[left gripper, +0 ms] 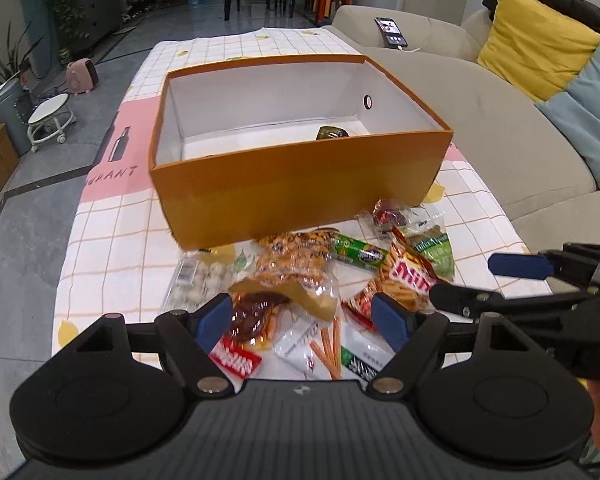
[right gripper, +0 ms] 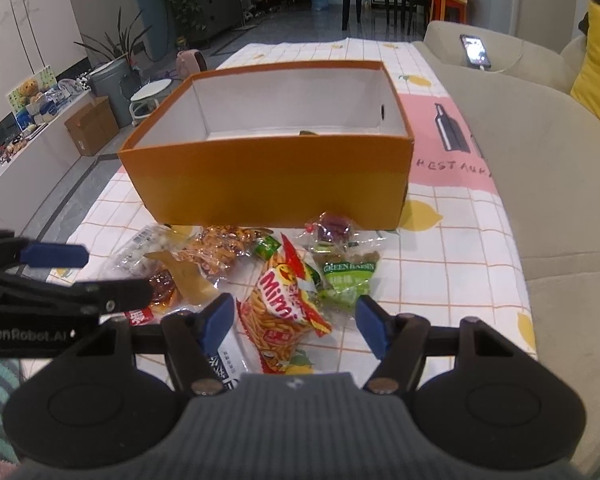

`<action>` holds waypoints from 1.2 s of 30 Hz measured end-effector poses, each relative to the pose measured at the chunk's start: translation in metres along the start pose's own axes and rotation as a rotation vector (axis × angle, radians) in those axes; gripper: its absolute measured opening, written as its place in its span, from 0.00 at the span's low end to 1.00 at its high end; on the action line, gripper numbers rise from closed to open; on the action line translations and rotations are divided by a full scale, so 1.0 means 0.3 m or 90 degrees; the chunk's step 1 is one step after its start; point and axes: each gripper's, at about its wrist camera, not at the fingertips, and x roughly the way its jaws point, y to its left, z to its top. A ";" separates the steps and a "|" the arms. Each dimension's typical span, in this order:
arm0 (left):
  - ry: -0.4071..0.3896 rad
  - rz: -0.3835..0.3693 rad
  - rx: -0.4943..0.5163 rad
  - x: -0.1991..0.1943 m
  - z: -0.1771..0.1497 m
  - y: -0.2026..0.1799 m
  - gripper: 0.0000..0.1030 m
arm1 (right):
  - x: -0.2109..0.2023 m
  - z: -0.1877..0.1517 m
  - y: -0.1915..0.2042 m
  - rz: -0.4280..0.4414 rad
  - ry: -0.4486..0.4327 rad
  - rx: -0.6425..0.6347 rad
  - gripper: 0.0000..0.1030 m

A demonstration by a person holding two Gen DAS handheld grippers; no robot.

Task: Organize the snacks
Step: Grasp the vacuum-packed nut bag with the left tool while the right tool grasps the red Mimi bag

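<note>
While snack packets (left gripper: 300, 280) lie outside, orange box (left gripper: 300, 184) holds one dark packet (left gripper: 332, 133)

Inside the orange box (left gripper: 300, 184), the near wall hides all but the top of a dark green packet (left gripper: 332, 133), in the right wrist view a mere sliver (right gripper: 309, 133), its kind unreadable; the left gripper (left gripper: 306, 320) covers the lower edge of the snack pile (left gripper: 300, 280), where a white packet (left gripper: 296, 346) carries print too small to read; the pale packet of round sweets (left gripper: 192, 280) is blurred; the right gripper (right gripper: 296, 324) hides the bottom of the Mimi packet (right gripper: 284, 308); the bench (right gripper: 460, 264) is cut off behind both grippers.
</note>
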 end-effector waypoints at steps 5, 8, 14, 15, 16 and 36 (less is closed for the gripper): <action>0.025 -0.014 0.012 0.080 0.059 0.024 0.90 | 0.076 0.022 -0.009 0.012 0.033 0.004 0.61; 0.045 -0.023 0.021 0.135 0.090 0.036 0.90 | 0.120 0.032 -0.014 0.018 0.051 0.007 0.61; 0.115 -0.049 0.017 0.274 0.133 0.055 0.90 | 0.197 0.047 -0.020 0.029 0.085 0.016 0.61; 0.122 -0.051 0.018 0.295 0.136 0.055 0.90 | 0.207 0.049 -0.020 0.030 0.089 0.017 0.61; 0.128 -0.050 0.020 0.314 0.140 0.053 0.90 | 0.219 0.050 -0.023 0.031 0.095 0.019 0.61; 0.173 -0.027 0.024 0.456 0.128 0.029 0.85 | 0.268 0.061 -0.042 0.072 0.120 0.042 0.40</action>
